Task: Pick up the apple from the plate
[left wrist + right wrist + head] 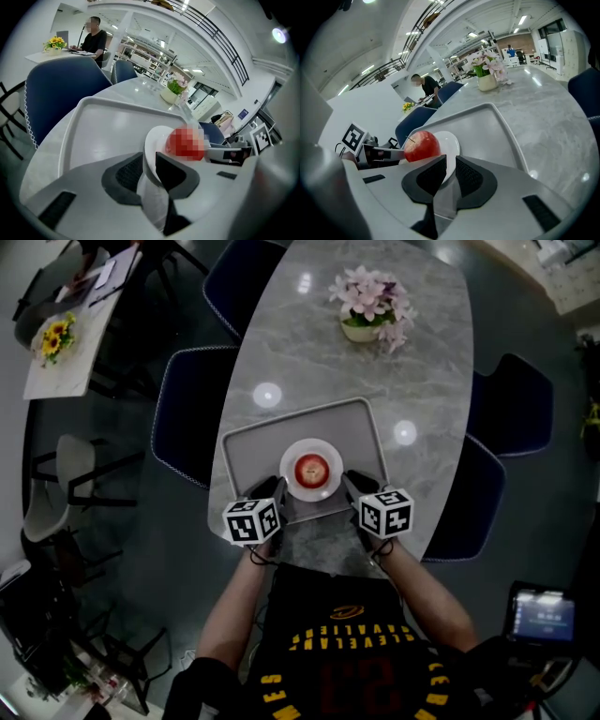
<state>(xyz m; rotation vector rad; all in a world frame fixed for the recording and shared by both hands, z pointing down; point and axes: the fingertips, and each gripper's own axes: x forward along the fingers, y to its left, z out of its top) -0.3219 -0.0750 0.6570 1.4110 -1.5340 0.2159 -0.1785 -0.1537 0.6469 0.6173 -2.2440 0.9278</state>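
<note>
A red apple (311, 468) sits in the middle of a small white plate (323, 486), which rests on a grey tray (248, 442) at the near end of the marble table. My left gripper (273, 489) is at the plate's left rim and my right gripper (353, 484) at its right rim. In the left gripper view the plate's rim (153, 140) runs between the narrowly set jaws of the left gripper (149, 166), with the apple (185, 143) just beyond. In the right gripper view the plate (449, 143) is likewise pinched by the right gripper (450, 168), the apple (422, 145) on it.
A pot of pink flowers (367, 301) stands at the table's far end. Dark blue chairs (187, 413) (511, 404) flank the table. A second table with sunflowers (56, 338) is at far left, where a person (93, 40) sits. A lit screen (542, 615) is at lower right.
</note>
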